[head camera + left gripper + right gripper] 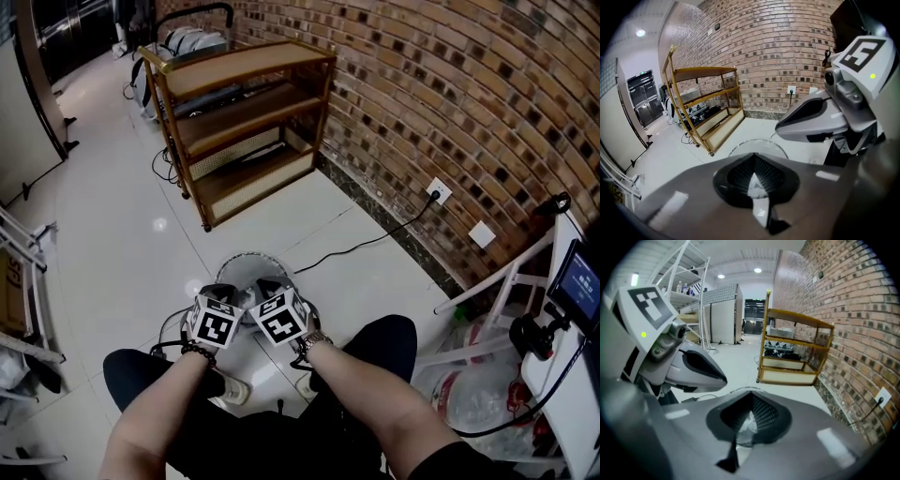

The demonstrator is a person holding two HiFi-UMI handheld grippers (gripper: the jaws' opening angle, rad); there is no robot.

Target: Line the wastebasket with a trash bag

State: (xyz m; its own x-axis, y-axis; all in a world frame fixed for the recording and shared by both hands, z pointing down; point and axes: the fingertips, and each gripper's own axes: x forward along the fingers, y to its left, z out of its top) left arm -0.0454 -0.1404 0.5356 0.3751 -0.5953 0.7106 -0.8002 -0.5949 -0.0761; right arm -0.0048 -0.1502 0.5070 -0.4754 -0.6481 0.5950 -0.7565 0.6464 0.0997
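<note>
Left gripper view shows the left gripper point(754, 168) pinched shut on a sliver of bag point(759, 208). The right gripper point(752, 404) likewise clamps crinkled film. Both hang side by side just above the basket point(246, 270) rim. Judgement: bag gripped, its mouth not visibly spread over the rim; lining remains.

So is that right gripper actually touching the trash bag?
Touching. The right gripper view shows the right gripper with its jaws closed on a crinkled fold of the clear trash bag, which is pinched between them.
</note>
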